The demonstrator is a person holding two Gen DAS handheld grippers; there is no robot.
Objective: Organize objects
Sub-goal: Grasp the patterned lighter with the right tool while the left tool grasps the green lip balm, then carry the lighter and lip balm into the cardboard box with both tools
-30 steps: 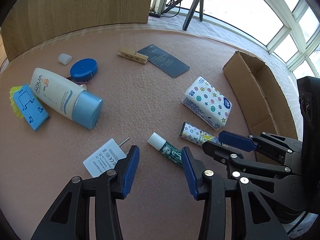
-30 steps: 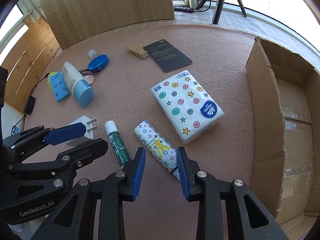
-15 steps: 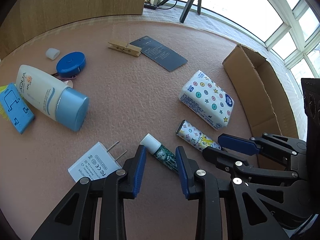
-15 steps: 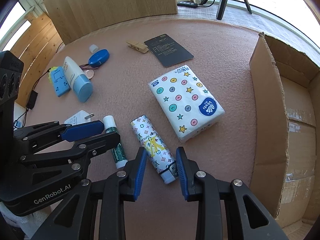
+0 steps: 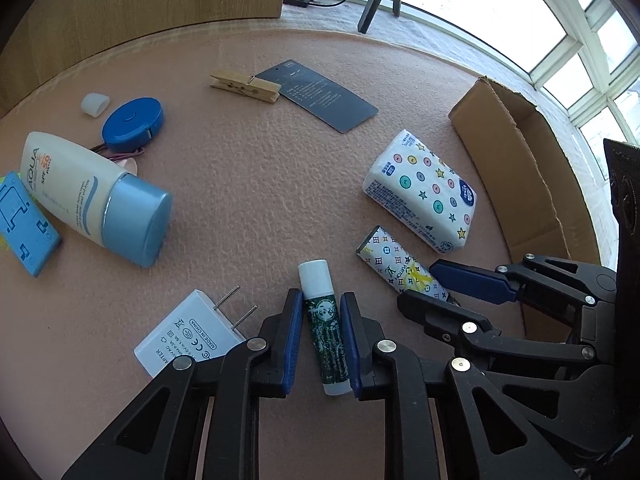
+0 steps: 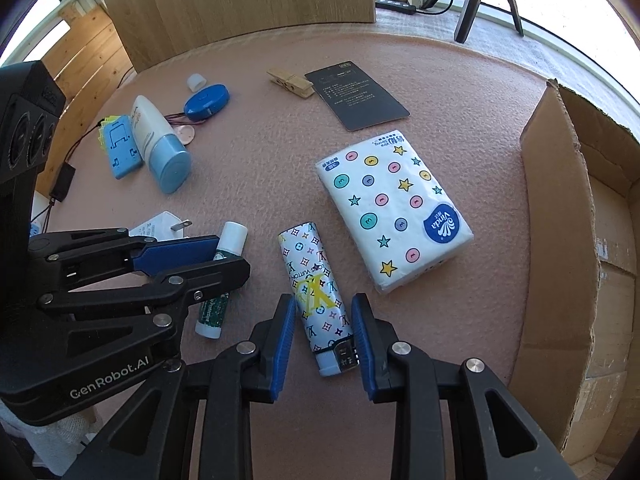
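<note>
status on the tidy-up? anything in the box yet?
Done: nothing visible; the part of the cardboard box in view holds nothing. In hand: the left gripper is closing around the lip balm; the right gripper straddles the lighter; both still lie on the table. Left: tissue pack, sunscreen bottle, charger plug, clothespin, black card.

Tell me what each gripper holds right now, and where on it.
Neither has lifted anything. Left gripper: jaws closing around the green lip balm's lower body. Right gripper: jaws straddle the patterned lighter near its metal end; contact unclear.
</note>
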